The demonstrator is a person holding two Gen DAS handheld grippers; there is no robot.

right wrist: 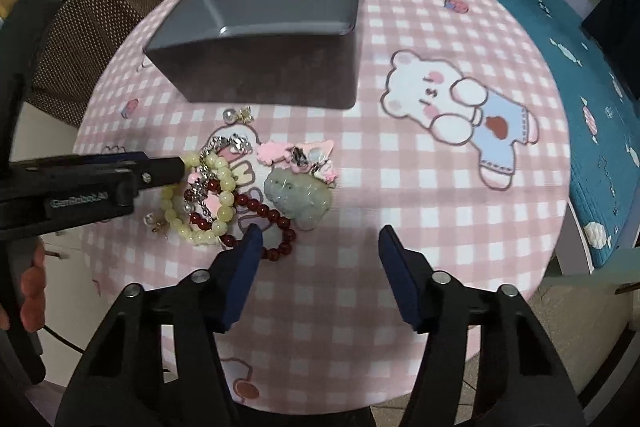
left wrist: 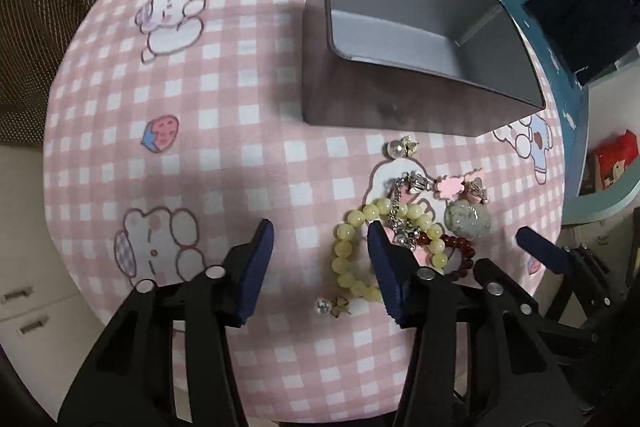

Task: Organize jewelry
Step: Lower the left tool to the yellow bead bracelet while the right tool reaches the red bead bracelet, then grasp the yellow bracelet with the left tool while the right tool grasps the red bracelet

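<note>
We're over a round table under a pink-and-white checked cloth printed with cartoon bears (right wrist: 440,179), and both tools are spread wide. Our left gripper (left wrist: 320,263) has its blue-padded jaws released, holding nothing; its right finger sits over the pale yellow beaded bracelet (left wrist: 348,247), though we can't tell if it touches. Our right gripper (right wrist: 318,267) is released too, its left fingertip over the loop of the dark red beaded bracelet (right wrist: 276,223).

The jewelry lies in one tangled heap: yellow beads, red beads, a silver chain (right wrist: 204,187), a pale green carved stone pendant (right wrist: 300,195), and pink cloud-shaped clips (right wrist: 276,153) just behind it. One pearl earring (left wrist: 396,149) sits apart, near the wall of the open dark grey rectangular metal tin (left wrist: 400,99); another pearl earring (left wrist: 330,307) lies on the near side of the heap.

The tin stands just beyond the heap, nothing visible inside. To the right of the heap, in the right view, the cloth lies bare across the bear print out to the table's rim; the left view shows bare checks sweeping left to that edge.
</note>
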